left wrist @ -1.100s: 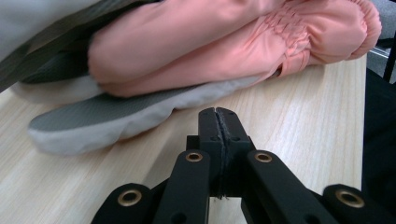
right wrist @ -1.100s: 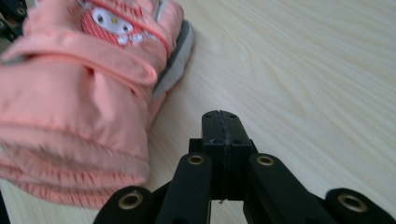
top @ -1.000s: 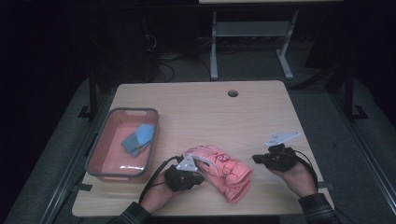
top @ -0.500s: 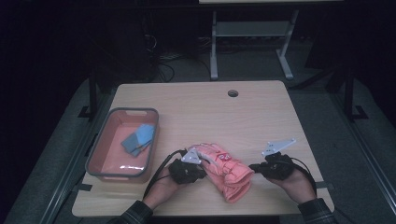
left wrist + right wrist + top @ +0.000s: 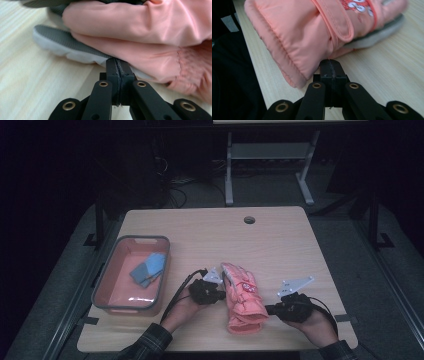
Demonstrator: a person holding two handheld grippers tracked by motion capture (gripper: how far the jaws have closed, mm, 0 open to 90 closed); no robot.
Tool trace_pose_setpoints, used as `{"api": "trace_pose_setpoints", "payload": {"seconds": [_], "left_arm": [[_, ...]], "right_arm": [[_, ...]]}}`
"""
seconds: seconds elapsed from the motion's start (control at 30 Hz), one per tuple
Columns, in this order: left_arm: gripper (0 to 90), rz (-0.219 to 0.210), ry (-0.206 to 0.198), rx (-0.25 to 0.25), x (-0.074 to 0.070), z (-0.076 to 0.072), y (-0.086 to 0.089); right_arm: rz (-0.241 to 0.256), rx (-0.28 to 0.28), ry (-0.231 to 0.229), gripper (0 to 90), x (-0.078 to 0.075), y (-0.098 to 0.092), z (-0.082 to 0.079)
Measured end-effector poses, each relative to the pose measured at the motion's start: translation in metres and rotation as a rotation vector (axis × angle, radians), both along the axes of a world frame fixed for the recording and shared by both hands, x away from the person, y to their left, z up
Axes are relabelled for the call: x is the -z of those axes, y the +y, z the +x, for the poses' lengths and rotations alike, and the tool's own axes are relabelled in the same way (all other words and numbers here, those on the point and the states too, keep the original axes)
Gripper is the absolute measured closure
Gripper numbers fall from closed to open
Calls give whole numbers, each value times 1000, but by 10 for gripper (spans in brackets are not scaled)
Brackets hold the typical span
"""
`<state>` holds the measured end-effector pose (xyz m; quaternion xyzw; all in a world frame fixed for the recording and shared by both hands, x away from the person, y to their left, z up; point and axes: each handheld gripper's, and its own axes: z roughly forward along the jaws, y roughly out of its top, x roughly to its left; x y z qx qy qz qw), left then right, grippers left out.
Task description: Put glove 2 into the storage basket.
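A pink padded glove [image 5: 242,300] with a grey palm lies lengthwise on the near part of the wooden table [image 5: 210,240], fingers pointing away from me. My left gripper [image 5: 223,293] is shut, its tip pressed against the glove's left edge; in the left gripper view the left gripper [image 5: 117,61] meets the glove [image 5: 140,27] at its grey-and-white palm rim. My right gripper [image 5: 268,310] is shut too, touching the cuff end from the right. In the right gripper view the right gripper [image 5: 329,62] butts the glove's [image 5: 294,32] cuff. No fabric shows between either pair of jaws.
A pink bin [image 5: 107,270] stands at the table's left and holds a folded blue cloth [image 5: 148,269]. A cable hole [image 5: 249,220] sits near the far edge. The glove's cuff lies close to the table's near edge. A grey metal stand [image 5: 270,155] is behind the table.
The glove has turned from a diagonal lie to nearly lengthwise. My right gripper has come in leftward and down to the cuff. The left gripper has stayed at the glove's left side.
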<state>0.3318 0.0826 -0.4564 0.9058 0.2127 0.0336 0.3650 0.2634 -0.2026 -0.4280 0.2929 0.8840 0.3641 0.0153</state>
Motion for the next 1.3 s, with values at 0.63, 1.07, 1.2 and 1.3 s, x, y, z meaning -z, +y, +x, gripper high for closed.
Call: {"api": "trace_pose_setpoints", "payload": {"seconds": [0.63, 1.07, 1.2, 1.3], "left_arm": [[821, -67, -5, 119, -34, -49, 10], [627, -94, 2, 153, -44, -53, 11], [641, -108, -7, 174, -45, -54, 5], [760, -109, -15, 167, -48, -54, 3]], "right_arm": [[-35, -27, 21, 897, 5, 10, -16], [-37, -36, 21, 898, 4, 10, -24], [-29, -37, 17, 898, 2, 11, -25], [-22, -38, 6, 898, 1, 11, -25]]}}
